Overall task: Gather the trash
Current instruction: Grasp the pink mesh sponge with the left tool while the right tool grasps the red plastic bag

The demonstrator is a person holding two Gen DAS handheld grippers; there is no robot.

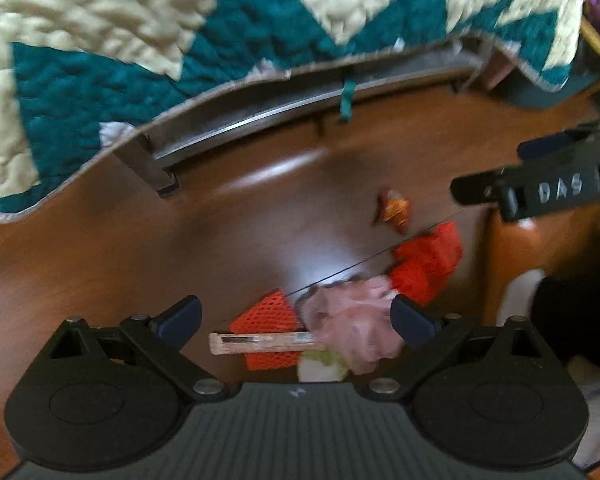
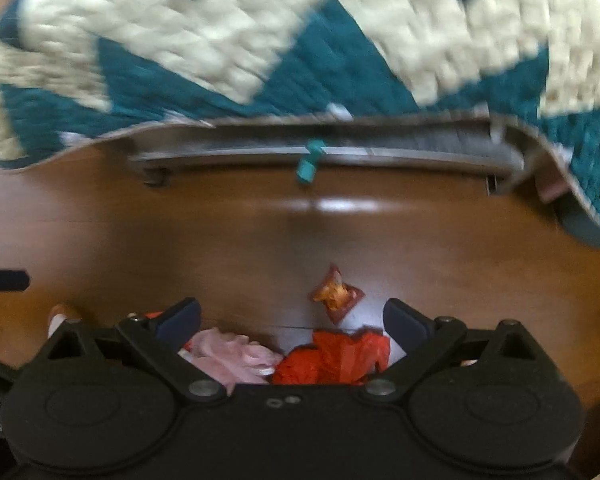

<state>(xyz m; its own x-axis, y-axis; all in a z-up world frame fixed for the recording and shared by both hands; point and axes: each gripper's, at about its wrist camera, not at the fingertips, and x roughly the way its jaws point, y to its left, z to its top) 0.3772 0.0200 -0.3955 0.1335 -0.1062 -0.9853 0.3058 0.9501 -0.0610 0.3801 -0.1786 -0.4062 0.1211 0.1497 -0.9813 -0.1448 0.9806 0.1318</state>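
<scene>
- Floor (image 1: 180,248): glossy brown wood, smooth, bright glare patches, one thin dark seam running diagonally past the trash.
- Quilt (image 1: 100,80): puffy stitched fabric, teal and cream zigzag, grey-bound edge hanging over bed side, draped lower at far right corner.
- Bed frame rail (image 1: 280,108): grey metal, straight bar with short legs, teal strap (image 1: 346,100) dangling from it mid-span.
- Open floor between rail and trash, bare and roomy; left of the pile also free.
- Trash clustered on floor, close in front of both tongs, well apart from the bed.
- Pink crumpled tissue (image 1: 356,320): soft, wrinkled, lumpy; sitting against the left tongs' right finger, contact unclear.
- Orange mesh net (image 1: 272,316): flat, gridded foam netting, triangular top, just left of the tissue.
- Tan flat stick (image 1: 260,342): long, thin, lying across the mesh, one end under the tissue.
- Red-orange crumpled bag (image 1: 428,264): thin plastic, creased, touching the tissue on its far right side.
- Small snack wrapper (image 1: 394,208): orange and maroon, scrunched, shiny, lying alone beyond the red bag.
- Pale green-white scrap (image 1: 320,366): under tissue edge, material unclear.
- Left tongs (image 1: 296,320): spread wide, nothing gripped, tissue and mesh between fingers.
- Right tongs (image 2: 292,320): spread wide, nothing gripped, above red bag and tissue, wrapper just beyond.
- Blurry overall, fine print unreadable.
</scene>
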